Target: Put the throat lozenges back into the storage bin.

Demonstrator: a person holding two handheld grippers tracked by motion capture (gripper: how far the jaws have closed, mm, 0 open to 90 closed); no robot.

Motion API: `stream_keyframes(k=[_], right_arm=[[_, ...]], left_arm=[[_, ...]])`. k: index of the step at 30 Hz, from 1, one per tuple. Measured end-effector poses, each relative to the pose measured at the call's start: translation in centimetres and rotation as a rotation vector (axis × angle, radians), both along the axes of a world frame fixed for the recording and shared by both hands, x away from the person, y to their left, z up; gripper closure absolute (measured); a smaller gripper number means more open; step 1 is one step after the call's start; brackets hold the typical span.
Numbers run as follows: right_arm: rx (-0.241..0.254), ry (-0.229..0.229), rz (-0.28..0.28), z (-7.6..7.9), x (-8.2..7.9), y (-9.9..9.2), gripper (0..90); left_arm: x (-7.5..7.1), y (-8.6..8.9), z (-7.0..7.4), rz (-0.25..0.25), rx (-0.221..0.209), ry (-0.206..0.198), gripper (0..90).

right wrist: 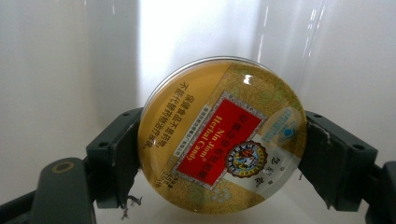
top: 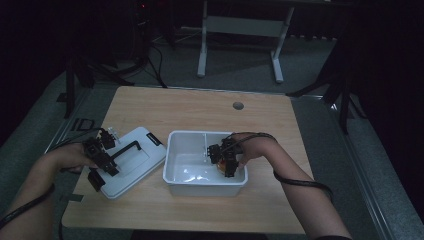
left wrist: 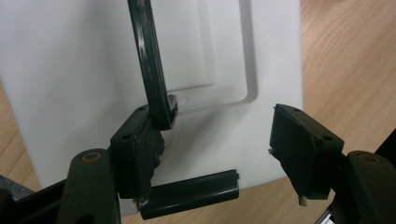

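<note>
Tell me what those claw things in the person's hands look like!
Each hand carries a black two-jaw gripper: the left gripper and the right gripper. In the gripper views the chunky, blocky black pads sit on rounded arms with a brass-coloured ring at each pivot, and a few threads fray from the pad edges. A thin black cable trails along each forearm. The forearms are bare, no sleeves.

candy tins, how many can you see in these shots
1: a round yellow herbal candy tin clamped in the right gripper inside the white bin. Others could hide behind the gripper.
</note>
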State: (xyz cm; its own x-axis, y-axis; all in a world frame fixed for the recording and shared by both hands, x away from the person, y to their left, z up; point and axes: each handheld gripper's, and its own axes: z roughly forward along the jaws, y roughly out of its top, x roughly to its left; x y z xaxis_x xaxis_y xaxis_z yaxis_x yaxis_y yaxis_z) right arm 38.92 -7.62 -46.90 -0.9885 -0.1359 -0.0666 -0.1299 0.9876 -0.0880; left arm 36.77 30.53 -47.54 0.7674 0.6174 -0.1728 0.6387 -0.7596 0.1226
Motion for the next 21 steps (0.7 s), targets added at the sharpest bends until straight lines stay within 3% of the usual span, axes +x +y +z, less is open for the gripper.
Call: stream_keyframes(k=[10, 14, 21], right_arm=[[-0.062, -0.037, -0.052, -1.8, 0.3, 0.7, 20.3], [-0.088, -0.005, -0.047, -2.5, 0.3, 0.8, 20.2], [-0.08, 0.051, -0.096, -2.7, 0.3, 0.5, 15.4]], left_arm=[[0.0, -0.3, -0.1, -0.008, 0.008, 0.004, 33.3], [0.1, -0.4, -0.1, -0.01, 0.005, 0.006, 33.3], [0.0, -0.3, -0.3, -0.009, -0.004, 0.009, 33.3]])
